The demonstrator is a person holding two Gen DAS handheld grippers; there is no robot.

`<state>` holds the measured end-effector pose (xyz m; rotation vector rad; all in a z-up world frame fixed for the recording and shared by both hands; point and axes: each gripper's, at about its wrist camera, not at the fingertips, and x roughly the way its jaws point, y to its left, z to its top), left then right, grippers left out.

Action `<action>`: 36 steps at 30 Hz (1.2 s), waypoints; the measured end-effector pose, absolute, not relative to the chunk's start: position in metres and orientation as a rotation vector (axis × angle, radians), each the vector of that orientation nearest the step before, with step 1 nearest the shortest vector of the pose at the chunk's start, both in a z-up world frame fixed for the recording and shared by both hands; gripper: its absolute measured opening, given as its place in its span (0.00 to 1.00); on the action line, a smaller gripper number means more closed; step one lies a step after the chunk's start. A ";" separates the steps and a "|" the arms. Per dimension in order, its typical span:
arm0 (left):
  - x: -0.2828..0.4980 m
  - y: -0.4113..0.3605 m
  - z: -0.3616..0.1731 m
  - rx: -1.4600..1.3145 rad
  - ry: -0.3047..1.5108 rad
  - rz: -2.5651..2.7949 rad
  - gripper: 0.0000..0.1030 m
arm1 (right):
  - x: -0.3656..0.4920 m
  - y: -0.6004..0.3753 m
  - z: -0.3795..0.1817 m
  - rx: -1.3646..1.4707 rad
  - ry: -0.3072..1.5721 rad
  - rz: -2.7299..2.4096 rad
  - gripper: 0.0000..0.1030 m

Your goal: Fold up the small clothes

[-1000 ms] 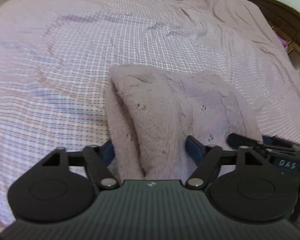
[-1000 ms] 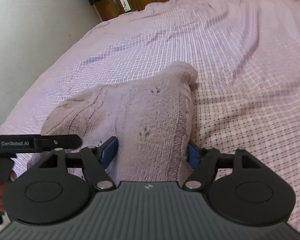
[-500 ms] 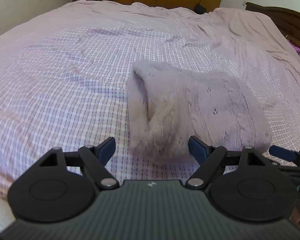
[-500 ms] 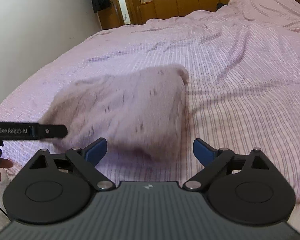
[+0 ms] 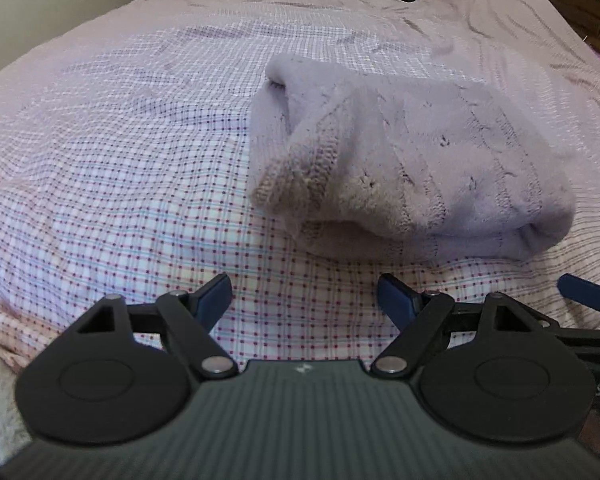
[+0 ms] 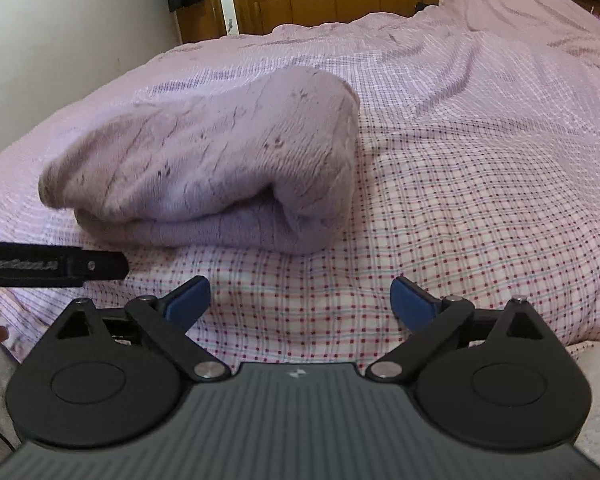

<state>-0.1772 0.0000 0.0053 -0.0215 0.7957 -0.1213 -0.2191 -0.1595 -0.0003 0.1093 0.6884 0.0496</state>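
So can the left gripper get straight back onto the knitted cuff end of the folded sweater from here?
Probably yes. The left gripper is open with nothing between its jaws, and only bare checked bedsheet lies between it and the cuff end of the folded sweater. The right gripper sits off to the side.

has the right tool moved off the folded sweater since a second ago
Yes. The right tool has backed away from the folded sweater, which lies on the checked bedsheet; its jaws have just been opening, with nothing between them.
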 end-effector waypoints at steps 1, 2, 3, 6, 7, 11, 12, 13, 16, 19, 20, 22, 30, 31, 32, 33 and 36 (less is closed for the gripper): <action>-0.178 -0.003 0.004 -0.008 0.790 -0.116 0.82 | -0.219 -0.159 -0.001 0.106 0.686 0.048 0.98; -0.179 -0.006 0.003 0.002 0.786 -0.117 0.85 | -0.220 -0.158 -0.002 0.104 0.684 0.047 0.99; -0.180 -0.009 0.002 0.012 0.783 -0.121 0.88 | -0.220 -0.158 -0.003 0.103 0.683 0.047 0.99; -0.182 -0.012 0.001 0.037 0.774 -0.108 0.89 | -0.220 -0.157 -0.005 0.100 0.683 0.049 1.00; -0.182 -0.013 0.001 0.040 0.773 -0.104 0.89 | -0.219 -0.157 -0.006 0.100 0.682 0.050 1.00; -0.182 -0.013 0.000 0.043 0.773 -0.094 0.89 | -0.219 -0.157 -0.008 0.096 0.681 0.049 1.00; -0.182 -0.012 0.001 0.044 0.772 -0.093 0.89 | -0.218 -0.156 -0.008 0.094 0.681 0.048 1.00; -0.181 -0.011 0.001 0.046 0.771 -0.091 0.89 | -0.218 -0.156 -0.008 0.094 0.681 0.047 1.00; -0.182 -0.012 0.001 0.050 0.770 -0.086 0.90 | -0.218 -0.156 -0.008 0.093 0.680 0.047 1.00; -0.181 -0.012 0.001 0.052 0.772 -0.083 0.90 | -0.218 -0.157 -0.008 0.095 0.680 0.048 1.00; -0.181 -0.012 0.001 0.054 0.772 -0.082 0.90 | -0.218 -0.156 -0.008 0.095 0.680 0.048 1.00; -0.182 -0.013 0.002 0.056 0.772 -0.081 0.90 | -0.218 -0.156 -0.008 0.096 0.680 0.048 1.00; -0.183 -0.012 0.000 0.056 0.766 -0.077 0.90 | -0.217 -0.157 -0.008 0.097 0.680 0.049 1.00; -0.183 -0.012 0.000 0.056 0.766 -0.078 0.90 | -0.217 -0.156 -0.008 0.097 0.680 0.048 1.00; -0.183 -0.012 0.000 0.055 0.766 -0.078 0.90 | -0.217 -0.157 -0.008 0.096 0.680 0.048 1.00; -0.183 -0.012 0.000 0.055 0.766 -0.078 0.90 | -0.217 -0.157 -0.008 0.097 0.679 0.048 1.00; -0.183 -0.012 0.000 0.055 0.766 -0.077 0.90 | -0.218 -0.157 -0.008 0.097 0.680 0.048 1.00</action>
